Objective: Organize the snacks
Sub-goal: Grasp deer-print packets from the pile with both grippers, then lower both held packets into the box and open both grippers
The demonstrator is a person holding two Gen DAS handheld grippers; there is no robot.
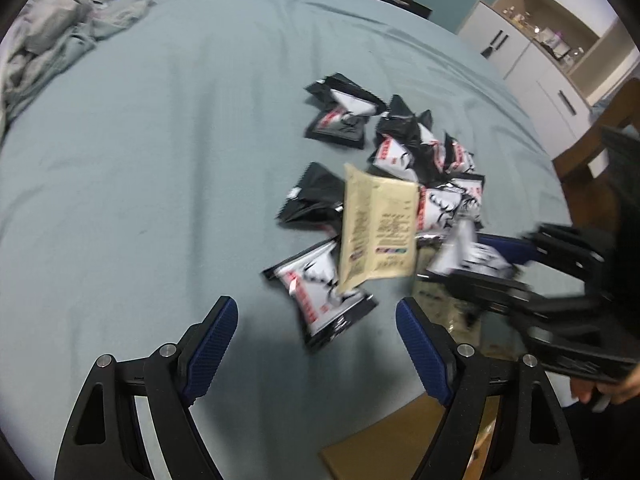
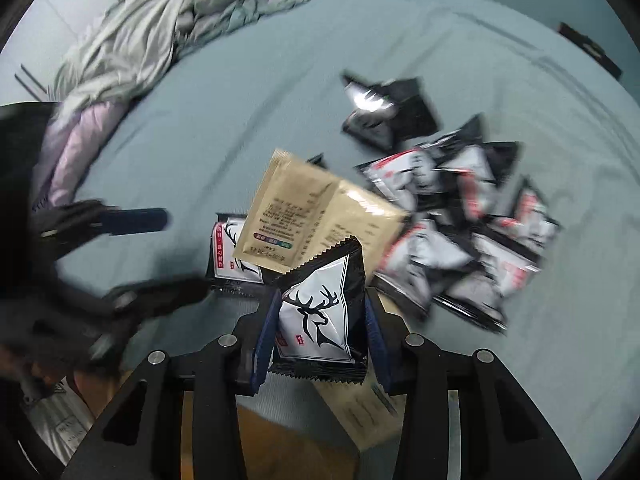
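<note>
deer-print snack packet (image 2: 320, 316) clamped between right gripper (image 2: 320, 320) pads; left gripper (image 1: 316, 344) spread, empty.

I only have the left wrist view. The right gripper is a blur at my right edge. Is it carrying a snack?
Observer: Yes. The right gripper is shut on a black-and-white deer-logo packet, held upright between its blue pads.
Operator: What is below that packet?
Observer: A brown cardboard box, seen past the edge of the bed.
Operator: Where is the tan packet relative to the held one?
Observer: The tan packet lies just beyond it, overlapping another deer packet flat on the sheet.
Operator: And my own gripper?
Observer: The left gripper shows blurred at the right wrist view's left, jaws apart, holding nothing.
</note>
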